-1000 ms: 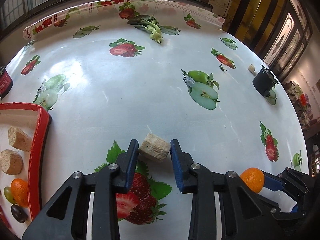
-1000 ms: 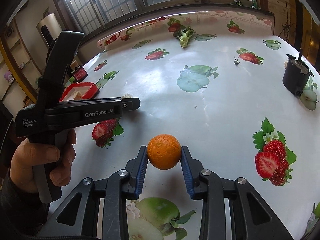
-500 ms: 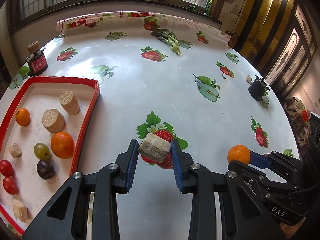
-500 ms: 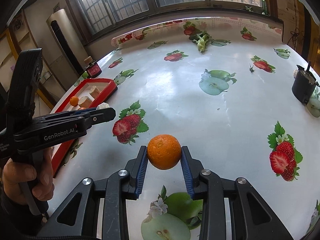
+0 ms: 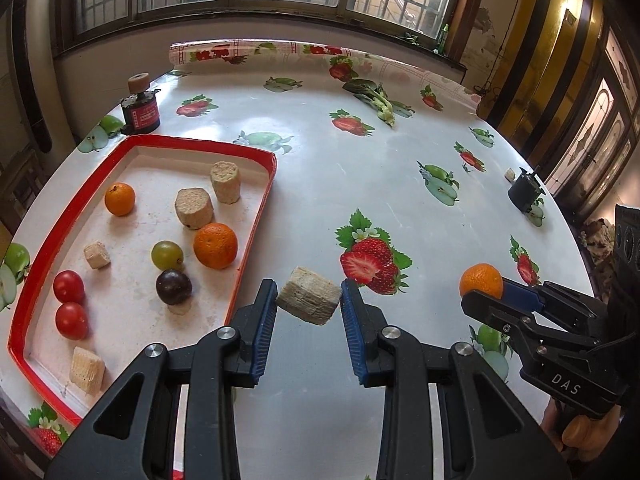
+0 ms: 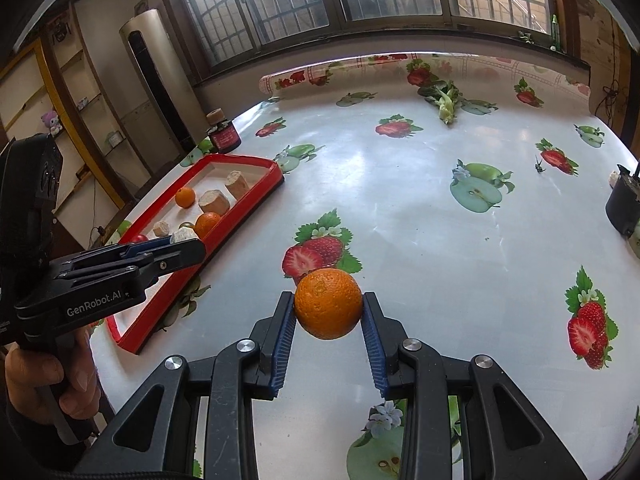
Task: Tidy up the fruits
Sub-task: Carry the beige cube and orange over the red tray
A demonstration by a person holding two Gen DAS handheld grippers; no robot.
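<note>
In the left wrist view, the left claw [image 5: 308, 304] sits closest, its blue pads closed on a pale, fibrous cut chunk [image 5: 309, 295] that hangs tilted above the tabletop [image 5: 320, 184], just right of the red tray's [image 5: 256, 216] near corner. At about four o'clock from it, the right claw [image 5: 486, 292] reaches in from the right edge, clamped on an orange [image 5: 481, 280]; a hand [image 5: 580, 440] shows below that tool. The right wrist view gives the same grip from behind: the right claw's [image 6: 329, 312] pads press both sides of the orange [image 6: 328, 303], held clear above a printed strawberry, with the left claw [image 6: 182, 240] at nine o'clock and a hand [image 6: 48, 372] wrapped around its handle. The tray lies at about ten o'clock from the held chunk. Nearest in it sit a pale block [image 5: 87, 365] and two red tomatoes [image 5: 70, 304]; further in are a dark plum [image 5: 173, 287], a green grape [image 5: 167, 255], a small pale cube [image 5: 96, 255] and a large orange fruit [image 5: 215, 245]. Beyond those stand two thick pale cylinders [image 5: 208, 196] and a small orange fruit [image 5: 119, 199]. Past the tray's far edge, at eleven o'clock, stands a dark jar [image 5: 141, 110] with a red label. At two o'clock, well apart, is a black cup [image 5: 524, 193] near the tabletop's right edge. Farthest, near twelve o'clock, lies a leafy green vegetable [image 5: 376, 100].
</note>
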